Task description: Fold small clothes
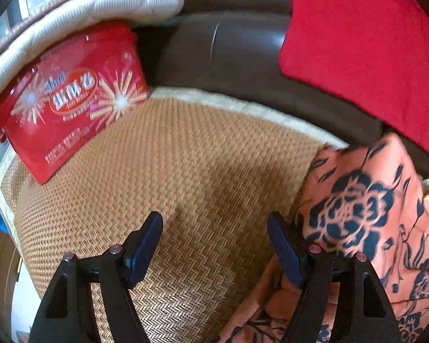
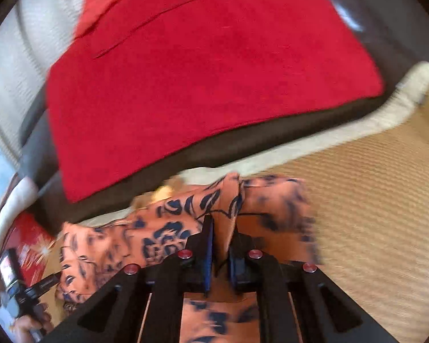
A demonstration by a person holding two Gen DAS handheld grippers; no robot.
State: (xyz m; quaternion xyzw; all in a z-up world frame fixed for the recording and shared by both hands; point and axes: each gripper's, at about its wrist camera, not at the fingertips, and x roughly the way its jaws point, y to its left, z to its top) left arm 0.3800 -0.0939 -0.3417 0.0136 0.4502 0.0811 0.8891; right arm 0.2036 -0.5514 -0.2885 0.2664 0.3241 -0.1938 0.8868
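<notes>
An orange garment with dark blue flower print (image 1: pixel 366 214) lies on a woven straw mat (image 1: pixel 171 171). My left gripper (image 1: pixel 214 228) is open and empty above the mat, its right finger beside the garment's left edge. In the right wrist view my right gripper (image 2: pixel 221 228) is shut on a raised fold of the same garment (image 2: pixel 163 228), which bunches to the left and right of the fingers. The left gripper (image 2: pixel 28 288) shows there at the lower left, held by a hand.
A red snack tub (image 1: pixel 71 100) sits at the mat's far left under a white padded cushion (image 1: pixel 94 3). A red cloth (image 2: pixel 200 71) lies on the dark brown sofa (image 1: pixel 228 51) behind the mat. The mat has a cream border (image 2: pixel 314 140).
</notes>
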